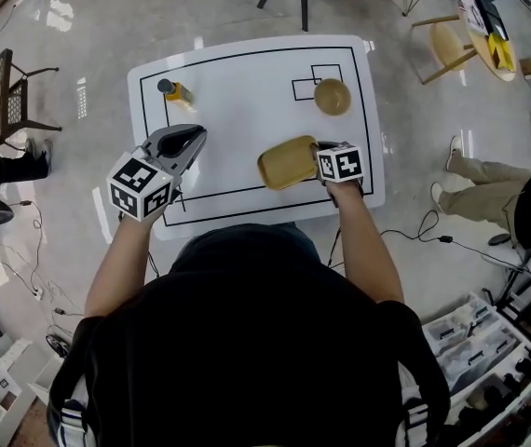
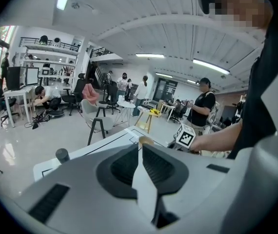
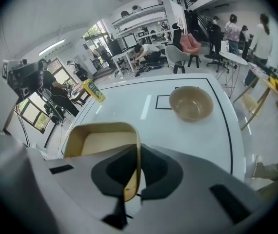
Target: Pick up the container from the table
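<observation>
— So, starting at the left: how do the jaws of the left gripper (image 2: pixel 140 146) stand?

— Pressed together along one thin seam, with nothing between their dark ribbed rubber pads. The body around them is smooth grey plastic, and behind it sits a white cube with black square markers (image 1: pixel 141 186).

— And beyond those tips?

— Ahead of them and off to their left stands a small yellow bottle with a dark round cap (image 1: pixel 174 90). It is upright on the white table with rounded corners and a black line frame (image 1: pixel 247 82), well apart from the jaws.

— Where is the task's thing?

— The shallow mustard-yellow rectangular container with rounded corners (image 3: pixel 102 139) lies to the right of the left jaws, apart from them, and it is caught in the right gripper (image 3: pixel 138 152).

— Caught how?

— The right jaws are clamped on its thin side wall: one dark pad inside the tray, one outside, the rim standing up between them. The container looks matt and smooth, with a paler floor. The rest of it stretches away to the left of those jaws, over the near part of the table. Whether its far edge touches the tabletop I cannot tell.

— Anything further right?

— Ahead of the right jaws and a little to their right rests a round tan bowl (image 3: pixel 191 103). It is smooth and open-mouthed, and sits by two small black-outlined boxes drawn on the top, well clear of the tray.
</observation>
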Available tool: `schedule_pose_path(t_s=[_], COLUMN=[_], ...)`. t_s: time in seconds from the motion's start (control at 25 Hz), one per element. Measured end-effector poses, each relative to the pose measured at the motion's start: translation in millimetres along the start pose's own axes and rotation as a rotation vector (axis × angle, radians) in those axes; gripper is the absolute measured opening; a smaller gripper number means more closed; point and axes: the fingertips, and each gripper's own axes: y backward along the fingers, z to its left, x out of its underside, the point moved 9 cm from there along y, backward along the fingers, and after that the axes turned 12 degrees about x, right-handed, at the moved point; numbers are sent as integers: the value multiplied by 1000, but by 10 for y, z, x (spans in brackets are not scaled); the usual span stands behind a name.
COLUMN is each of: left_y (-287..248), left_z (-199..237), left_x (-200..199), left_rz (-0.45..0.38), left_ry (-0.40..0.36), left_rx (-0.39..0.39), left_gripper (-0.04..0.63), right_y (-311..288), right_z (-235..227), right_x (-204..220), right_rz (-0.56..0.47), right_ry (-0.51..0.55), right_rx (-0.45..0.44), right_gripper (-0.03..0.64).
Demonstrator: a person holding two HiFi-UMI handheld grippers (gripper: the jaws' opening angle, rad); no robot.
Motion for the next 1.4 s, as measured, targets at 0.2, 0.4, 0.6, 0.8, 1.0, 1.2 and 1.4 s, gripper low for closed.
schedule_pose_path(t_s=[0.2, 0.4, 0.6, 0.8, 1.0, 1.2, 1.4], left_y=[86, 149, 181, 205, 198, 150, 135], left_z=[-123, -209, -253, -276, -273, -308, -319], left_x=[-9, -50, -39, -49, -29, -43, -49], left_rz=[-16, -30, -37, -44, -47, -54, -42], left_ry=[-12, -25, -33, -40, -44, -47, -62], left_rx=[-1, 2, 11, 25, 39, 58, 74], left_gripper=[32, 32, 32, 32, 32, 32, 32], right_y=[144, 285, 377, 500, 607, 738, 816], right_z=[36, 52, 43, -5, -28, -85, -75], right_x=[-9, 20, 58, 79, 53, 10, -45], right_rz=[-14, -24, -25, -23, -32, -41, -51], right_ry=[4, 6, -4, -13, -21, -22, -22], right_rx=[5, 13, 23, 44, 65, 81, 85], right_gripper=[14, 14, 14, 14, 14, 14, 14])
